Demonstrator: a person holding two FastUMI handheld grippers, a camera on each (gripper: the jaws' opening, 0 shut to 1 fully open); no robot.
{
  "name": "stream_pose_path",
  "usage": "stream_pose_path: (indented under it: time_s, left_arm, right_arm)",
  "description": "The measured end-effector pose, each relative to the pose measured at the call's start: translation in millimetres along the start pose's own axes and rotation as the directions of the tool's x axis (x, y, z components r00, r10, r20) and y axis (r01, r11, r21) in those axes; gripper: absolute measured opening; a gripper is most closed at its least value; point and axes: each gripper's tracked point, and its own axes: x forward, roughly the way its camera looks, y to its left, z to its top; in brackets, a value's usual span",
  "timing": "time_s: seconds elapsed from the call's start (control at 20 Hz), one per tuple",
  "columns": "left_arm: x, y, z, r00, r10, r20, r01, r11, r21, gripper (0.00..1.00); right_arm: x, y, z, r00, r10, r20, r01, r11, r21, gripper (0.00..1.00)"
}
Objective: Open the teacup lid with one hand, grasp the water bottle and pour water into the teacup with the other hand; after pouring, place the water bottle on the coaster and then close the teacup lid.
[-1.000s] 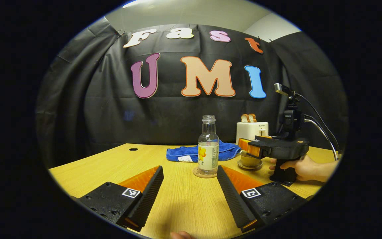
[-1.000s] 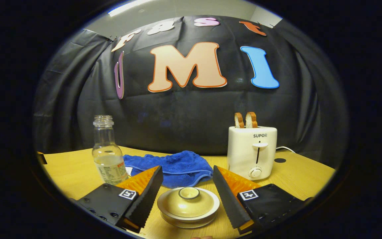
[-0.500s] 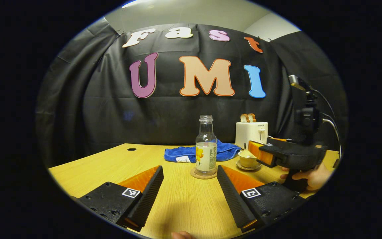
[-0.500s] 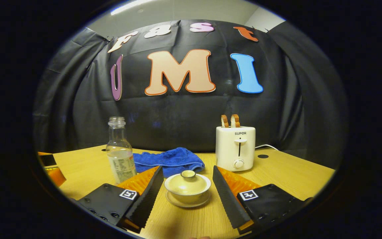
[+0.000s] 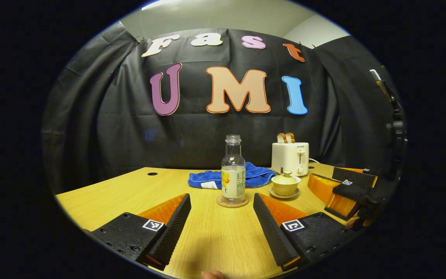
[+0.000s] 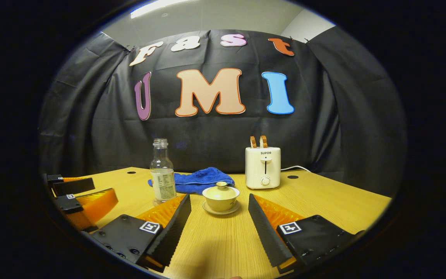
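A clear water bottle (image 5: 233, 170), partly filled, stands upright on a round coaster (image 5: 232, 202) in mid-table. Just right of it sits the cream teacup (image 5: 285, 186) on its saucer, lid on. My left gripper (image 5: 221, 199) is open, short of the bottle and holding nothing. In the right gripper view the teacup (image 6: 221, 198) with its lid (image 6: 221, 190) stands ahead of my open right gripper (image 6: 219, 201), apart from the fingers, with the bottle (image 6: 162, 170) to its left. The right gripper (image 5: 347, 188) also shows at the right edge of the left gripper view.
A blue cloth (image 5: 227, 179) lies behind the bottle. A white toaster (image 5: 290, 158) with two slices of toast stands at the back right. The wooden table (image 5: 130, 190) has a small hole near its far left. My left gripper (image 6: 79, 197) shows low on the left.
Both grippers have drawn back from the objects. The right gripper has pulled away from the lidded teacup towards the table's right. Bottle and cup have not moved.
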Motion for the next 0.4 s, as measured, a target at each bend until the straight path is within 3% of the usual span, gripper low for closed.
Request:
stream_pose_path:
  time_s: [0.1, 0.2, 0.25, 0.4]
  left_arm:
    - [-6, -8, 1, 1.0, -0.005, 0.0, 0.005, 1.0, 0.001, 0.94]
    - [-10, -14, 0, 1.0, -0.007, 0.0, 0.007, 1.0, 0.0, 0.94]
    - [-12, -16, 0, 1.0, -0.004, 0.0, 0.004, 1.0, 0.0, 0.94]
    - [-19, -22, 1, 1.0, 0.0, 0.0, 0.0, 1.0, 0.0, 0.94]
  right_arm:
    - [-16, 2, 0, 1.0, 0.01, -0.001, -0.01, 1.0, 0.0, 0.89]
    - [-30, -1, 1, 1.0, 0.003, 0.003, -0.003, 1.0, 0.0, 0.95]
    - [-34, -2, 1, 1.0, -0.002, 0.003, 0.002, 1.0, 0.0, 0.9]
    - [-40, -4, 1, 1.0, -0.012, 0.003, 0.012, 1.0, 0.0, 0.99]
